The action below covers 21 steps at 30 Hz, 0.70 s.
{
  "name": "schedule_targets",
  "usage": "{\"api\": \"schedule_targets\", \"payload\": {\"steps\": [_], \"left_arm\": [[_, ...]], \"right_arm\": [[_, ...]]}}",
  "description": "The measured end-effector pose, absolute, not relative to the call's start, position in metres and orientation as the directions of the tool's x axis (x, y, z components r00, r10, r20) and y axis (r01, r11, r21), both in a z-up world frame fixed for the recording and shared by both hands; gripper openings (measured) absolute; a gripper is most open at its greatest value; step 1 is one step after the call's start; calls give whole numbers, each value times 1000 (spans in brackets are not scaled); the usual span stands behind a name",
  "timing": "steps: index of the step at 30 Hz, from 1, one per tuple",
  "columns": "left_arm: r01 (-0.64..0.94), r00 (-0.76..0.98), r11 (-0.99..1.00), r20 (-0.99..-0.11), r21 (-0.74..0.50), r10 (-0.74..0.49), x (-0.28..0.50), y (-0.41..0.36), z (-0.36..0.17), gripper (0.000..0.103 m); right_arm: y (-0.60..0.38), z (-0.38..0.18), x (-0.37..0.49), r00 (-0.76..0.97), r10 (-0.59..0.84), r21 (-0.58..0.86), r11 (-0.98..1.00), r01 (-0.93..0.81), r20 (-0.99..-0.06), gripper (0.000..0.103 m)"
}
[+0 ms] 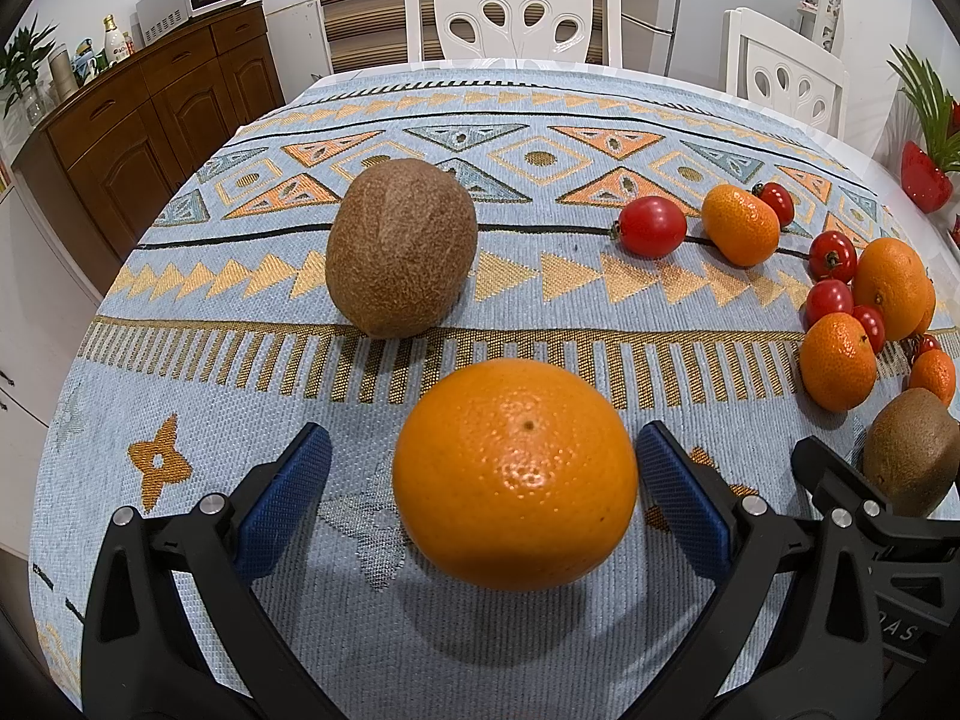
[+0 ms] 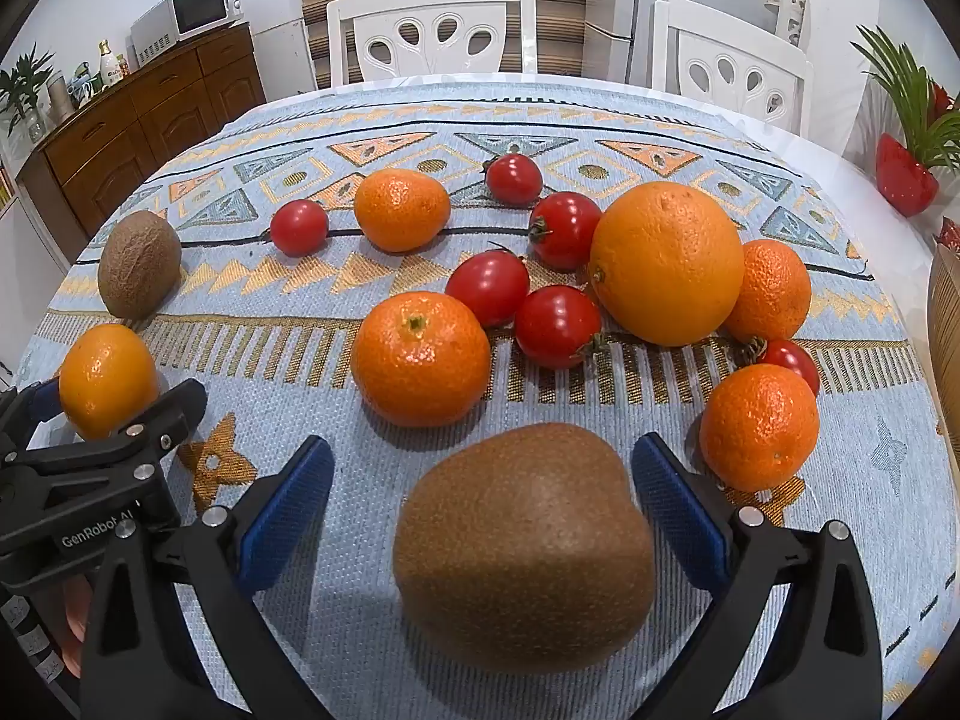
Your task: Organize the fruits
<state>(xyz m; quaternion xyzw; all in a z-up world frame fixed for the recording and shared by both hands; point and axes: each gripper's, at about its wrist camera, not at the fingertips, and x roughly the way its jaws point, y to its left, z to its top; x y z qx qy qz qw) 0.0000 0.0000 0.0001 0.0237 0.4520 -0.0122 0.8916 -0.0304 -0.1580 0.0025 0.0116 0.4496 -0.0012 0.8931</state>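
Note:
My left gripper (image 1: 483, 438) stands open around a large orange (image 1: 515, 474) that rests on the patterned cloth, with a gap at each blue pad. Beyond it lies a brown kiwi (image 1: 401, 247). My right gripper (image 2: 481, 449) is open as well, straddling a second kiwi (image 2: 525, 546) on the cloth. Past that kiwi, several mandarins (image 2: 420, 357), cherry tomatoes (image 2: 558, 324) and another big orange (image 2: 669, 264) lie in a loose cluster. In the right wrist view, the left gripper's orange (image 2: 107, 378) and the far kiwi (image 2: 139, 264) show at the left.
The cloth (image 1: 540, 312) covers a table (image 2: 864, 180) with two white chairs (image 1: 510, 12) at the far side. A wooden sideboard (image 1: 150, 108) with a microwave stands left. A red potted plant (image 2: 906, 174) sits at the right edge. The two grippers are close side by side.

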Motion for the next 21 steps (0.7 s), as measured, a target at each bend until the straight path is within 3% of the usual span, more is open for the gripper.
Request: {"api": "schedule_targets", "payload": {"steps": [15,21], "left_arm": [[42,582,999,-813,34,4,-1,0,0,100],[120,523,993,-850,10,-55,-21,5,4,100]], "right_arm": [[-159,2,-30,596,11,23,1000,12,-803,98],[-161,3,-43,516,31,23,999,-22,-856,98]]}}
